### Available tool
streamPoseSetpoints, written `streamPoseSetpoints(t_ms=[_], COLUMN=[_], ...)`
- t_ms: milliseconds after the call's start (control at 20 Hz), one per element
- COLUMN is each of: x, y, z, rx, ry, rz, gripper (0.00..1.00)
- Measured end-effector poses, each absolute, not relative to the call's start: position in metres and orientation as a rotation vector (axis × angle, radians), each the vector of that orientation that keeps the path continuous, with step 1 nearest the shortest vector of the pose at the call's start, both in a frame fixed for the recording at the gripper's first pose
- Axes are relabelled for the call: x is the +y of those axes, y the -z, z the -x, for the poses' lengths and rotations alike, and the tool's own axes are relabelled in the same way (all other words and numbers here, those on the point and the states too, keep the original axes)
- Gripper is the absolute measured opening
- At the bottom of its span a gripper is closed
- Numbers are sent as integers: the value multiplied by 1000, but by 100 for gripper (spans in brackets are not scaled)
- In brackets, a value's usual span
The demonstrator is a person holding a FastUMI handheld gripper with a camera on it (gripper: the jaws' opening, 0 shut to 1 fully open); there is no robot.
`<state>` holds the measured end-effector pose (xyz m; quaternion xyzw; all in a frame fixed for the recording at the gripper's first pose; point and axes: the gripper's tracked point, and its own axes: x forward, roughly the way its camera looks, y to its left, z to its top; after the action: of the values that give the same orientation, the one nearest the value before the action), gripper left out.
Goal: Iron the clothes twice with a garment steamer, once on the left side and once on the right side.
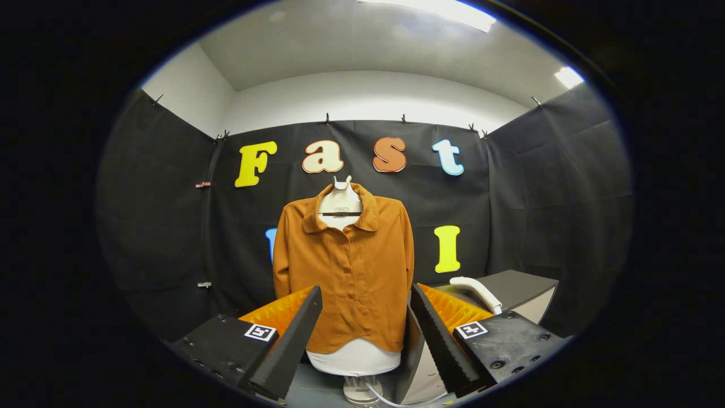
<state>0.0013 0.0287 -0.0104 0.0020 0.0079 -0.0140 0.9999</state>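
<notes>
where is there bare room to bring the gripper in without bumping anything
Free: the gap between the rust-orange button-up shirt on its white mannequin and the black cloth wall on the far side from the white garment steamer. Crowded: the steamer's side, where the grey table stands close beside the shirt. The open gripper holds nothing.

We are in a recording booth set up for garment care: black cloth (544, 187) clipped around white walls, ceiling strip lights (447, 10), and a mannequin torso (354, 357) on a stand wearing a rust-orange button shirt (345, 266).
</notes>
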Motion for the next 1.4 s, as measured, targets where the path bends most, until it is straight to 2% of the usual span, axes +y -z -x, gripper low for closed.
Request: streamPoseSetpoints(t_ms=[350,800,1050,1400], x=[32,-12,-67,-184], y=[30,49,55,71], z=[-14,-63,-122,-192], rx=[43,53,66,126], ry=[107,145,111,144], rz=[22,-4,9,21], gripper=[99,99,99,99])
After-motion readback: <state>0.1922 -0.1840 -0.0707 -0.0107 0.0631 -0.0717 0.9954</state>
